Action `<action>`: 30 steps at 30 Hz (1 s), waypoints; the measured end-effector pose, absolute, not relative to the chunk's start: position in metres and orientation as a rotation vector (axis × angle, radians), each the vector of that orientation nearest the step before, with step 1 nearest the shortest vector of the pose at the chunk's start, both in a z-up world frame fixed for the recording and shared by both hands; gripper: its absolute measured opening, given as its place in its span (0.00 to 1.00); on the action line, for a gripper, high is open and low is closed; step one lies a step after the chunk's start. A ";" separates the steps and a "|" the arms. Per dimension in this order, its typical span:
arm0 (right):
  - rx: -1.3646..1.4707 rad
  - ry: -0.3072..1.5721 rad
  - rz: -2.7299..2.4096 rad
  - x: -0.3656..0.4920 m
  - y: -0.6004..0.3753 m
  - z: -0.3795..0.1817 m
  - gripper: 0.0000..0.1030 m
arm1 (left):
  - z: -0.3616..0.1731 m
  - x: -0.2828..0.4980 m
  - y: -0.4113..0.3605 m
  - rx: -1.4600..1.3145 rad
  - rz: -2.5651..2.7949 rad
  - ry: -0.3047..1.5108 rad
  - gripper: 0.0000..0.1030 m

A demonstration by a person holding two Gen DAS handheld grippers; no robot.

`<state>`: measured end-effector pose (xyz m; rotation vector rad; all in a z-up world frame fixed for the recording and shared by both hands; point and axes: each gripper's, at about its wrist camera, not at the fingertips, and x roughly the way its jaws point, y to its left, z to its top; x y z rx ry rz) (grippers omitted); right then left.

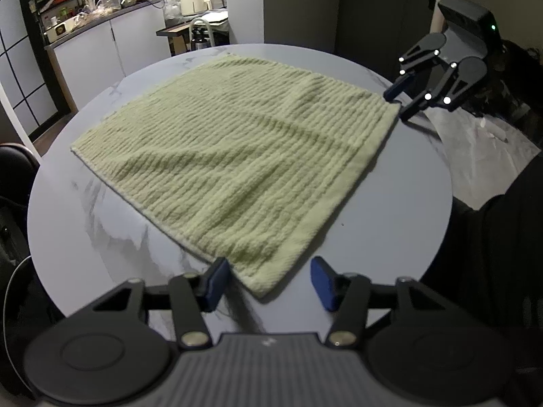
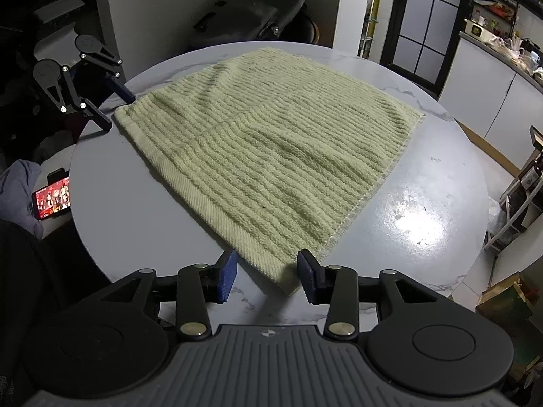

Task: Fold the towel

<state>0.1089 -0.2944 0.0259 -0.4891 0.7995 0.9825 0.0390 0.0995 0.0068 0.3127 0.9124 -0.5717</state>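
Observation:
A pale green ribbed towel (image 1: 237, 142) (image 2: 271, 142) lies spread flat on a round grey marble table (image 1: 390, 210) (image 2: 424, 186). My left gripper (image 1: 268, 281) straddles the towel's near corner; a gap shows between each blue pad and the cloth, so it is open. In the right wrist view the right gripper (image 2: 268, 276) stands the same way around the other near corner, also open, with its right pad close to the hem. Each gripper shows in the other's view, the right gripper (image 1: 399, 103) and the left gripper (image 2: 115, 110), both at a towel corner.
A phone (image 2: 52, 198) with a lit screen stands off the table's left side. A dark bag (image 2: 258, 13) sits behind the table. A cluttered kitchen counter (image 1: 101, 17) and a shelf rack (image 2: 519, 196) stand further off. Bare tabletop surrounds the towel.

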 end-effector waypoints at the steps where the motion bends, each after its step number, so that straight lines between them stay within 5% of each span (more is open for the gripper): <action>1: -0.481 0.799 0.972 0.110 -0.295 0.026 0.36 | 0.007 0.038 0.100 0.313 -0.569 0.911 0.38; 5: -0.475 0.796 0.952 0.111 -0.297 0.026 0.19 | 0.008 0.034 0.100 0.322 -0.574 0.902 0.20; 10: -0.506 0.778 0.922 0.111 -0.295 0.026 0.05 | 0.007 0.026 0.095 0.344 -0.592 0.878 0.14; 30: -0.448 0.624 0.925 0.099 -0.304 0.074 0.05 | 0.050 -0.007 0.095 0.388 -0.521 0.795 0.14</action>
